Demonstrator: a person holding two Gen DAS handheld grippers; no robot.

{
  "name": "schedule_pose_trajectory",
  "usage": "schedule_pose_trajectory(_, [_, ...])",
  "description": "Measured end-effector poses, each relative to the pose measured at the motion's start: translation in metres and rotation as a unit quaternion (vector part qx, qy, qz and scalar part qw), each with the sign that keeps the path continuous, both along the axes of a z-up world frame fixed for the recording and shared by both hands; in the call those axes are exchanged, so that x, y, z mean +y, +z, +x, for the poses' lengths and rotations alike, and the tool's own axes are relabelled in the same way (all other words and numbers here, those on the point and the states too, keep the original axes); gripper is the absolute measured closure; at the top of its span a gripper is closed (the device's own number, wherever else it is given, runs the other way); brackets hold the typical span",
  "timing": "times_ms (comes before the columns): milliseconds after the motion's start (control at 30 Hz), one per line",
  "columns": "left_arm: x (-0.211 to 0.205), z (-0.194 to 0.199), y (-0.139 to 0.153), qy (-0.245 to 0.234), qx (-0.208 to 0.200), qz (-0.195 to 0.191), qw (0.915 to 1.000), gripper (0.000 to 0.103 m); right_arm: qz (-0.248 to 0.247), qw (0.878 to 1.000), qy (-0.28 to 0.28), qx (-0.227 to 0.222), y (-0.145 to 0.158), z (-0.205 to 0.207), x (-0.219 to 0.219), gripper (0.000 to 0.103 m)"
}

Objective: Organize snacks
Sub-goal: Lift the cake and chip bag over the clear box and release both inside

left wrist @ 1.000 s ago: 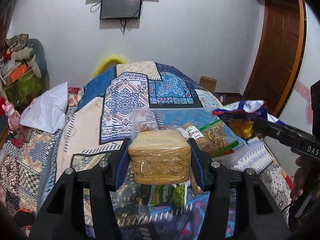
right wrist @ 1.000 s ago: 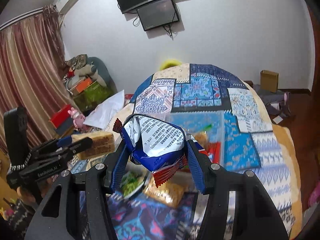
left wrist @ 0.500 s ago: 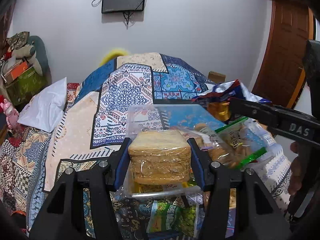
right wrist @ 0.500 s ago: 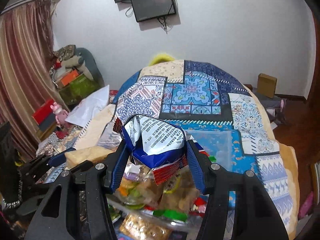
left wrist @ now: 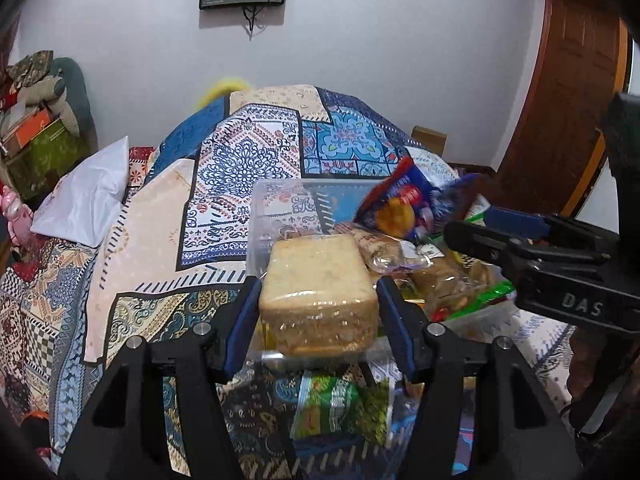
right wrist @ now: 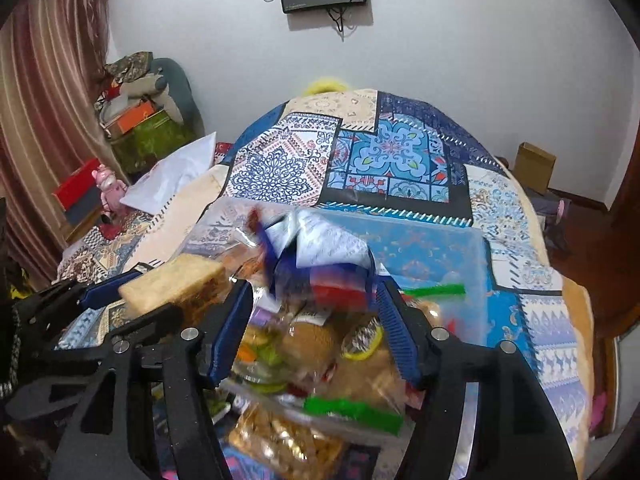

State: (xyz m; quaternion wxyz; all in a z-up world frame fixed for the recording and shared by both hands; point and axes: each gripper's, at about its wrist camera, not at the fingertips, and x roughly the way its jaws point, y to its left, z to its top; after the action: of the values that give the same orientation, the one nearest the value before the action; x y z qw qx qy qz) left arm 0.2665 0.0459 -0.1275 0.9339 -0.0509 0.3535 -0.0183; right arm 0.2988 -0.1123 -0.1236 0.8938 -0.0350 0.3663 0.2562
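Note:
My left gripper [left wrist: 318,306] is shut on a wrapped block of sandwich bread [left wrist: 318,288], held above the near edge of a clear plastic bin [left wrist: 280,196] on the bed. The bin holds several snack packets. My right gripper [right wrist: 316,300] has its jaws spread wide, and the blue chip bag [right wrist: 320,256] is blurred just ahead of its tips, over the bin [right wrist: 440,248]. The chip bag [left wrist: 400,204] also shows in the left wrist view, out in front of the right gripper's tips [left wrist: 464,234]. The bread [right wrist: 176,284] shows at the left of the right wrist view.
A green snack packet [left wrist: 340,408] lies on the quilt below the bread. A packet of yellow snacks [right wrist: 280,440] lies in front of the bin. A white pillow [left wrist: 84,200] lies left. A wooden door [left wrist: 568,92] stands right.
My right gripper has opened and the blue chip bag has left its jaws, dropping toward the bin. My left gripper moved forward with the bread, over the bin's near edge.

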Motion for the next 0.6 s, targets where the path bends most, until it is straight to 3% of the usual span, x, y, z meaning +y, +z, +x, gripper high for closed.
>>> schedule_pose_trajectory(300, [0.003, -0.040, 0.015, -0.011, -0.003, 0.000, 0.9999, 0.022, 0.010, 1.000, 0.025, 0.005, 0.010, -0.038, -0.021, 0.042])
schedule_pose_trajectory(433, [0.005, -0.054, -0.001, -0.017, 0.023, 0.006, 0.9996, 0.022, 0.016, 0.999, 0.038, 0.032, 0.000, -0.051, -0.035, 0.040])
schedule_pose_trajectory(600, [0.002, -0.052, -0.035, -0.022, 0.074, -0.003, 0.9970, 0.020, -0.018, 0.997, 0.052, 0.058, -0.028, -0.062, -0.037, 0.039])
